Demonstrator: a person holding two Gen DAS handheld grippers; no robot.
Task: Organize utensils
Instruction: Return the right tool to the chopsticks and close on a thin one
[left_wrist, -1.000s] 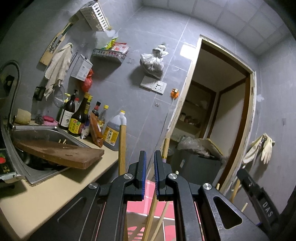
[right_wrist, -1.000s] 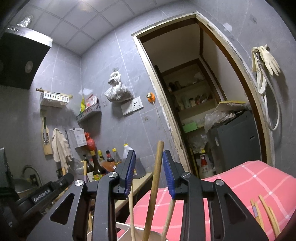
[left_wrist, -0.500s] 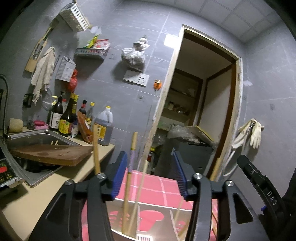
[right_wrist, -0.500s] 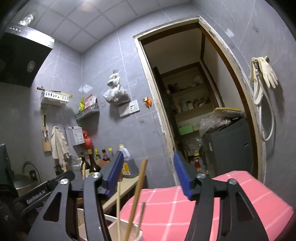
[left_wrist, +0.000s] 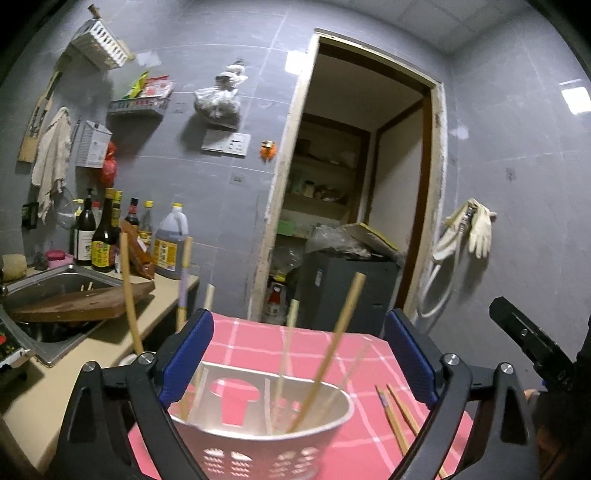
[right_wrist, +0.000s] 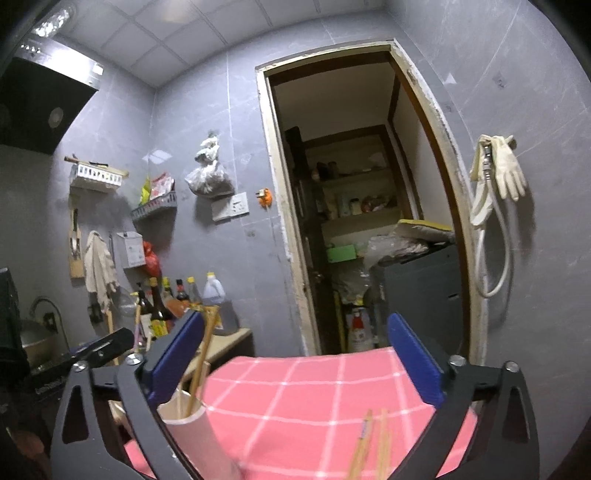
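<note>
Both hand-held grippers, left and right, are opening, jaws wide apart, gripping nothing. Next, grasp the loose wooden chopsticks at lower right near their middle, then drop them into the white perforated plastic holder.

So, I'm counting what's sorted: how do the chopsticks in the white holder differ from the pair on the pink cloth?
The chopsticks in the holder stand upright, leaning on the white holder; the pair on the cloth lies flat on the pink cloth. The holder has several sticks; the cloth only two. Both sets look like pale wood, and neither is gripped.
</note>
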